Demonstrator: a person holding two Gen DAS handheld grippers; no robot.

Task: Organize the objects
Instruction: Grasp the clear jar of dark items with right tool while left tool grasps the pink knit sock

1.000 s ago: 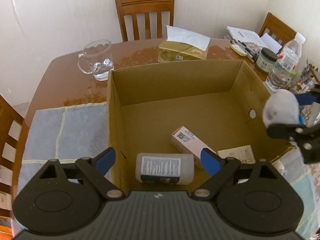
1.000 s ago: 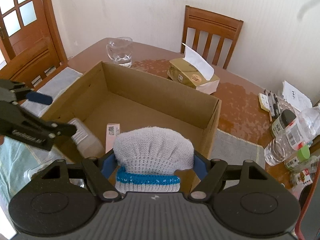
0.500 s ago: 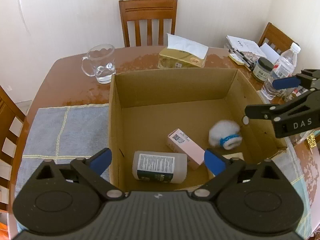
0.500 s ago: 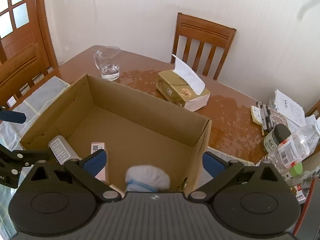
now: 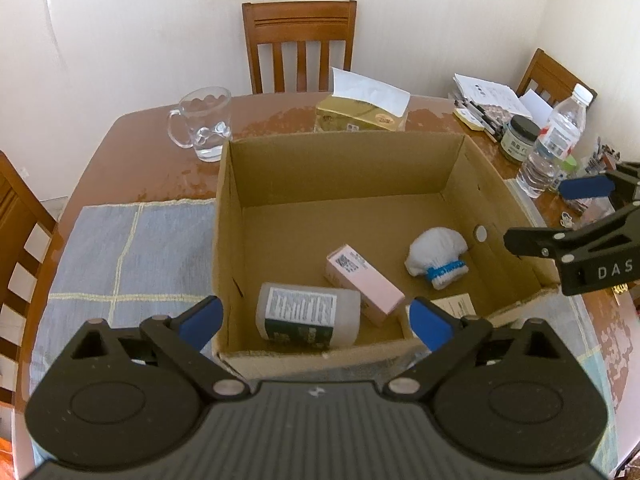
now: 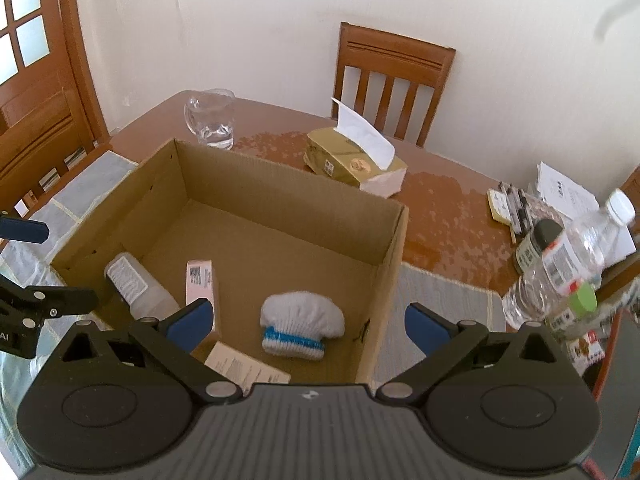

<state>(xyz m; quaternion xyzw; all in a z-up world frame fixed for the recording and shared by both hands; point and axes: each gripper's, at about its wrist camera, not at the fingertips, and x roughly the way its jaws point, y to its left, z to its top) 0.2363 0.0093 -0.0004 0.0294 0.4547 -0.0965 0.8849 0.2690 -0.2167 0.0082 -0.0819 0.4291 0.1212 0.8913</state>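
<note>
An open cardboard box (image 5: 460, 168) (image 6: 288, 184) stands on the table. On its floor lie a white knit bundle with a blue band (image 5: 438, 258) (image 6: 302, 322), a pink carton (image 5: 364, 284) (image 6: 200, 280), a frosted plastic bottle (image 5: 306, 316) (image 6: 138, 286) and a paper slip (image 5: 454, 306) (image 6: 244, 368). My left gripper (image 5: 316, 322) hangs open above the box's near wall, holding nothing. My right gripper (image 6: 306, 326) is open and empty above the box's right side, over the bundle; in the left wrist view its fingers (image 5: 560, 236) show at the right.
A glass pitcher (image 5: 204, 124), a tissue box (image 5: 360, 110) and chairs (image 5: 300, 44) lie beyond the box. Water bottle (image 6: 568, 264), dark jar (image 5: 520, 138), pens and papers crowd the table's right end. A blue-grey placemat (image 5: 128, 256) lies left of the box.
My right gripper opened and let go of the knit bundle, which dropped onto the box floor. Both grippers have since risen and drawn back from the box.
</note>
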